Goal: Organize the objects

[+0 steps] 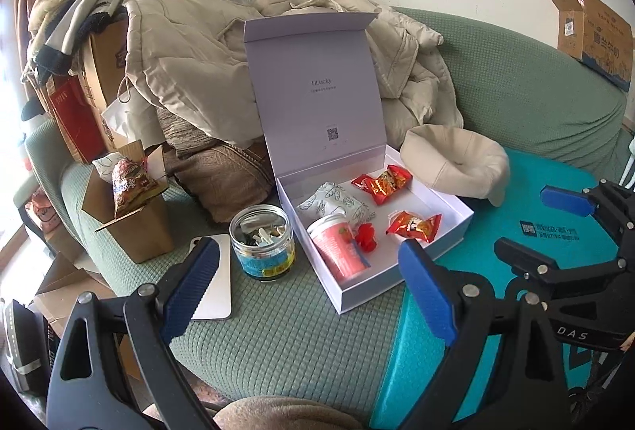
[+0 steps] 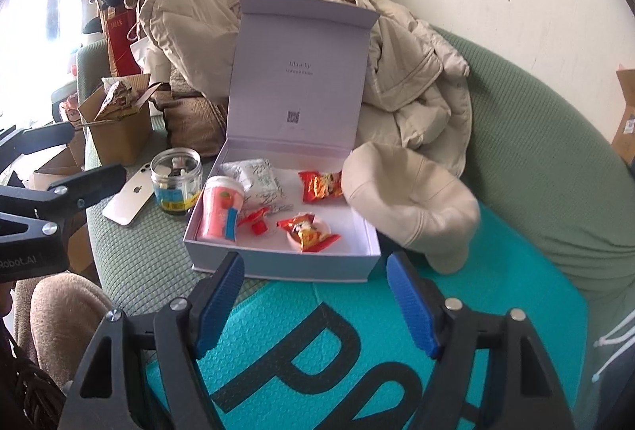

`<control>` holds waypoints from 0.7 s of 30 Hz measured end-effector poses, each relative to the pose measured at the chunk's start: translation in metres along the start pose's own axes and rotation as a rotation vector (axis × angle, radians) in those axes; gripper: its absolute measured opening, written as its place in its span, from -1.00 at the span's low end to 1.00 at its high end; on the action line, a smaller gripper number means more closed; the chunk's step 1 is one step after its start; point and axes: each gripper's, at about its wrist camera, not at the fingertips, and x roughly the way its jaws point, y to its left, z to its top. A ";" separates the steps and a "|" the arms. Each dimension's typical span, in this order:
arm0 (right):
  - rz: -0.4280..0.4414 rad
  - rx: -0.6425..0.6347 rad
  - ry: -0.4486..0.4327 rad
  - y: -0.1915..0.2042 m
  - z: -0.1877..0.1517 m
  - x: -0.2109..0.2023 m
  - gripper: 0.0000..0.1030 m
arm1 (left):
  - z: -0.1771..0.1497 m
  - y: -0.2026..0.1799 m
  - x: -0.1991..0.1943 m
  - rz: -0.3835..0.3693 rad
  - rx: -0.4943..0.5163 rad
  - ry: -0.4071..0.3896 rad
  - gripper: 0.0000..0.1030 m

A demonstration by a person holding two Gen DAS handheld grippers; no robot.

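Note:
A white gift box (image 1: 369, 295) (image 2: 285, 265) stands open on the green sofa, its lid upright. Inside lie a pink cup (image 1: 339, 251) (image 2: 220, 211), a leaf-print tissue pack (image 1: 333, 197) (image 2: 262, 178), two red snack packets (image 1: 383, 184) (image 1: 414, 225) (image 2: 319, 184) (image 2: 307, 229) and a small red item (image 1: 365, 237). Left of the box stand a glass jar (image 1: 262, 243) (image 2: 176, 178) and a white phone (image 1: 214, 283) (image 2: 131, 199). A beige cap (image 1: 456, 162) (image 2: 412, 199) leans on the box's right side. My left gripper (image 1: 307, 245) (image 2: 97, 150) is open and empty before the box. My right gripper (image 2: 315, 259) (image 1: 532, 223) is open and empty too.
A teal mat (image 2: 357, 330) (image 1: 516, 191) lies under the right gripper. A brown carton with a snack bag (image 1: 131, 227) (image 2: 119, 136) stands at the left. Beige jackets (image 1: 190, 64) pile up behind the box. A cardboard box (image 1: 595, 33) sits on the sofa back.

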 end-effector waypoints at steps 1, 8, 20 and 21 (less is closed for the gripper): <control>0.000 0.008 0.001 -0.001 -0.003 0.001 0.46 | -0.003 0.000 -0.002 0.004 -0.001 -0.005 0.78; 0.009 0.022 0.012 -0.002 -0.015 0.007 0.47 | -0.023 -0.004 -0.001 -0.030 -0.031 0.024 0.78; 0.000 -0.005 0.031 0.010 -0.023 0.016 0.47 | -0.038 -0.001 0.004 -0.013 -0.044 0.045 0.78; -0.001 -0.007 0.029 0.011 -0.022 0.015 0.47 | -0.040 0.000 0.003 -0.016 -0.047 0.040 0.78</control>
